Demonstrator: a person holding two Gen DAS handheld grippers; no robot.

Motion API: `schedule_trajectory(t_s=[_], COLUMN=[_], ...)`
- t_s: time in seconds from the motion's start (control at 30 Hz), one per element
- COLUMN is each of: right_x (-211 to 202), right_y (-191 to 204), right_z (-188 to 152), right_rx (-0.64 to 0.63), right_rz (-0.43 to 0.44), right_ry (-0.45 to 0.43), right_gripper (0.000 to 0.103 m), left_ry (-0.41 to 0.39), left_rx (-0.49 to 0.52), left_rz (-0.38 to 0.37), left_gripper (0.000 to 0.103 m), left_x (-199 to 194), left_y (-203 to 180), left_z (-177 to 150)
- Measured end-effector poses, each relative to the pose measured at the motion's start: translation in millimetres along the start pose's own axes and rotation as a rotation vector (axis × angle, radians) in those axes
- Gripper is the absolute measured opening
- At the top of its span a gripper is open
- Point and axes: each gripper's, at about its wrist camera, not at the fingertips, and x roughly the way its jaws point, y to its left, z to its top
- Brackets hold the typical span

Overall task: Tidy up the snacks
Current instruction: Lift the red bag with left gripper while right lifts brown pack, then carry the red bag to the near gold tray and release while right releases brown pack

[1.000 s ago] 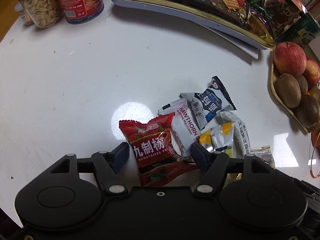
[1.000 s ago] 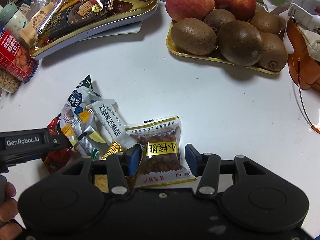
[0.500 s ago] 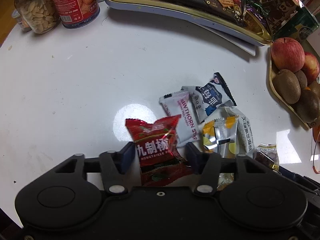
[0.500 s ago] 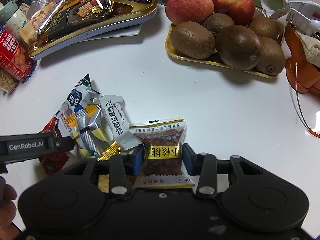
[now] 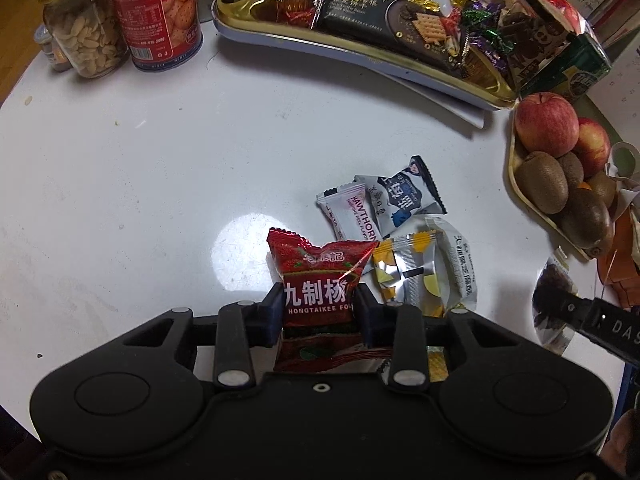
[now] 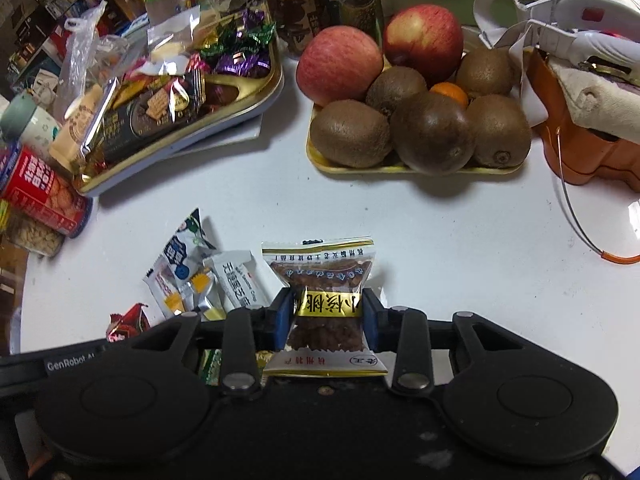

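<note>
While my left gripper (image 5: 319,312) has just closed on the red plum packet (image 5: 318,280), low in its frame, only the right wrist view shows my right gripper (image 6: 326,318), also just closed, clamped on the clear walnut packet (image 6: 320,280). Loose packets (image 5: 400,232) lie right of centre on the white table (image 5: 140,180). Upper left I see a peanut jar (image 5: 82,36) and a red biscuit can (image 5: 158,12); the gold tray (image 5: 360,52) crosses the top, and the fruit tray (image 6: 416,168) sits upper right.
</note>
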Motion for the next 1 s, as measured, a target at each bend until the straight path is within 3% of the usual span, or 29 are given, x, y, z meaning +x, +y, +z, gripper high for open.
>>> schedule_trajectory(t_s=[0.17, 0.43, 0.7, 1.0], right_x=[-16.9, -55.1, -99.3, -111.2], right_y=[-4.3, -6.3, -10.7, -10.4], right_z=[0.2, -32.7, -91.3, -191.3], right_rx=[-0.009, -0.151, -0.169, -0.223], right_rz=[0.017, 0.005, 0.101, 0.136], right_ry=[-0.044, -0.114, -0.176, -0.099], right_gripper=[0.038, 0.038, 0.038, 0.038], left_ry=[-0.037, -0.009, -0.114, -0.083], left_rx=[0.063, 0.142, 0.198, 0.179], left_rz=[0.01, -0.034, 0.011, -0.023], left_gripper=[0.045, 0.045, 0.045, 0.045], left_x=[-20.0, -42.8, -86.7, -102.8], left_y=[-8.3, -6.6, 7.9, 29.6], left_z=[-10.8, -42.8, -78.6, -132.7])
